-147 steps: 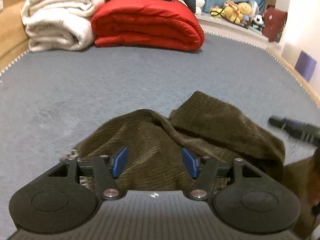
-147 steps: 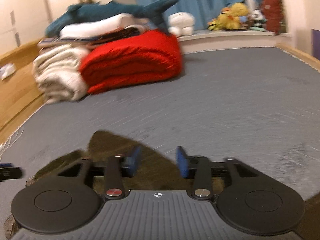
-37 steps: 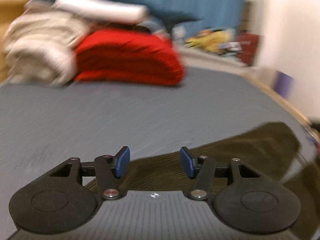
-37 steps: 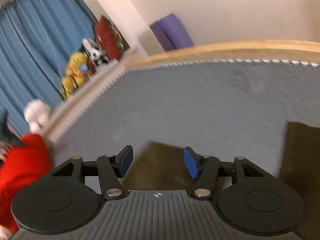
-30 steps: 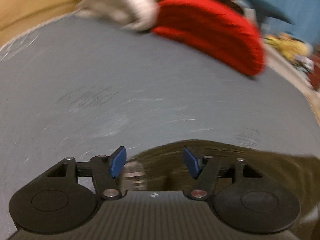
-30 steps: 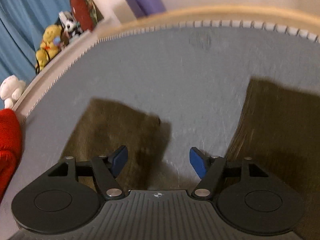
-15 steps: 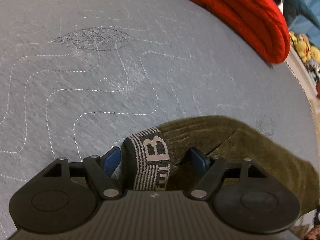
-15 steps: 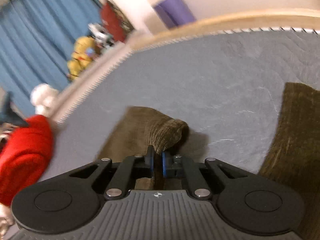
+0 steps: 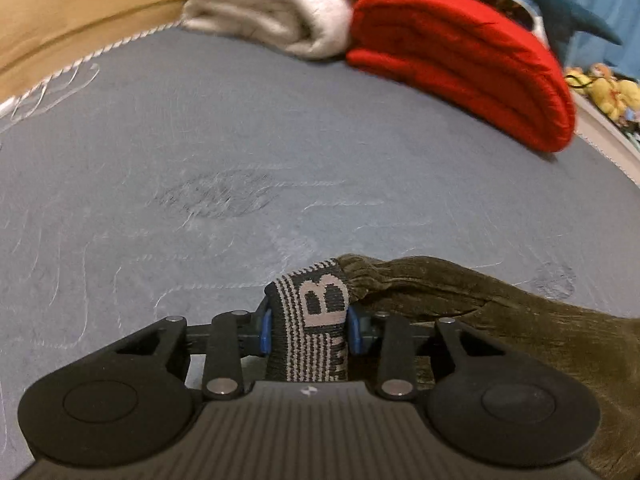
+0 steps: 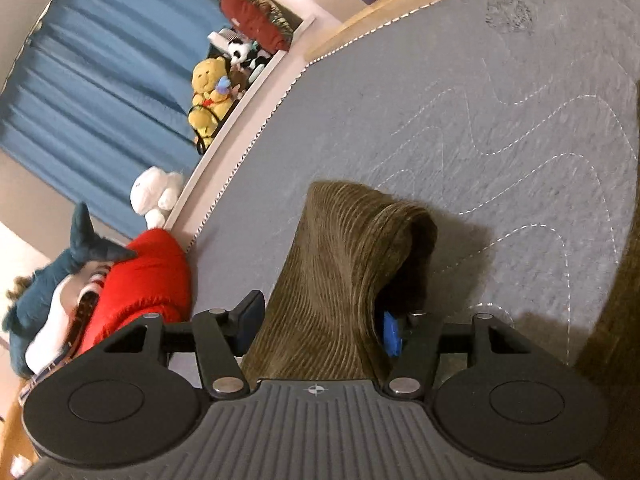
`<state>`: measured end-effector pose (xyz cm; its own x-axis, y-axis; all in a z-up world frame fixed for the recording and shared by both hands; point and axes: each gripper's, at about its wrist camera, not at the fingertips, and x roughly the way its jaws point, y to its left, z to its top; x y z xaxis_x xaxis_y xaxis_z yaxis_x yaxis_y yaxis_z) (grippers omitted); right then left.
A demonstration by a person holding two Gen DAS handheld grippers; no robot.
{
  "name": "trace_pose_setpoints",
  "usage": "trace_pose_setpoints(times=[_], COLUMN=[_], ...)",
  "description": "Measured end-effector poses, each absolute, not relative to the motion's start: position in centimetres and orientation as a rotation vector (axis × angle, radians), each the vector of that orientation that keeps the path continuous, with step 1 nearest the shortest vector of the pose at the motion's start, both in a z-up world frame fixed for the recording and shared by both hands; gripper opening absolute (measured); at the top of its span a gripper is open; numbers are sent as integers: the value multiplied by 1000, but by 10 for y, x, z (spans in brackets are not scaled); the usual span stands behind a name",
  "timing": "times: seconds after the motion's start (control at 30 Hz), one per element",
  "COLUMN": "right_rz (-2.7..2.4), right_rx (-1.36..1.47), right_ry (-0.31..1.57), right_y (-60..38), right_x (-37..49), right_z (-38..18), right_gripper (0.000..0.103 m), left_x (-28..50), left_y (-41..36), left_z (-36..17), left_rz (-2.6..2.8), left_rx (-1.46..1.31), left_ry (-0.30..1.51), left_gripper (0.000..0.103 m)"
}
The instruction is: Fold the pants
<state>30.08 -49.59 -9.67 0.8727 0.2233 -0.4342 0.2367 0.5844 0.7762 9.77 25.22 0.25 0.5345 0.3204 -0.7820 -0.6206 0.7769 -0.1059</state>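
Observation:
Olive corduroy pants (image 9: 500,320) lie on the grey quilted mattress (image 9: 240,140). Their striped elastic waistband (image 9: 320,300), marked with a letter B, stands up between the blue pads of my left gripper (image 9: 309,330). Those jaws are closing and both pads press on the band. In the right wrist view a pant leg end (image 10: 348,248) is folded over into a hump and drapes between the fingers of my right gripper (image 10: 320,328). Its jaws are opening, the cloth loose between them. The other leg (image 10: 612,340) shows at the right edge.
A red folded quilt (image 9: 460,52) and a white rolled blanket (image 9: 272,4) lie at the far end of the mattress by the wooden bed frame (image 9: 60,12). Stuffed toys (image 10: 208,92) line a ledge under a blue curtain (image 10: 100,80). A plush shark (image 10: 52,280) tops the pile.
My left jaws, wide apart around the waistband half a second ago, have closed onto it. My right jaws, then pinched on the leg end, now stand apart, and that gripper has tilted.

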Motion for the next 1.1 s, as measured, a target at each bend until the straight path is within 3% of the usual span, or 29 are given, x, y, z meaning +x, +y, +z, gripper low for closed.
trace_pose_setpoints(times=[0.27,0.3,0.37,0.43,0.7,0.77,0.9,0.97,1.03,1.1], right_rz=[-136,-137,-113,-60,254,432,683,619,516,379], right_rx=[1062,1065,1063,1026,610,493,301,276,381,515], right_ry=[520,510,487,455,382,418,669,706,687,620], right_y=[-536,-541,-546,-543,-452,-413,-348,-347,-368,-398], right_x=[293,291,289,287,270,260,243,238,237,238], right_z=[-116,-115,-110,-97,-36,-34,-62,-75,-81,-79], right_gripper=[64,61,35,20,13,1,7,21,47,57], left_x=[100,100,101,103,107,107,109,110,109,108], left_y=[250,251,251,250,247,246,243,242,242,242], left_z=[-8,-8,-8,-6,-4,-4,-6,-7,-6,-5], left_rz=[553,553,556,559,565,560,552,545,536,532], left_rx=[-397,-398,-399,-397,-391,-383,-368,-370,-372,-372], left_ry=[917,918,920,922,933,937,952,955,954,954], left_gripper=[45,45,45,46,50,53,58,61,62,64])
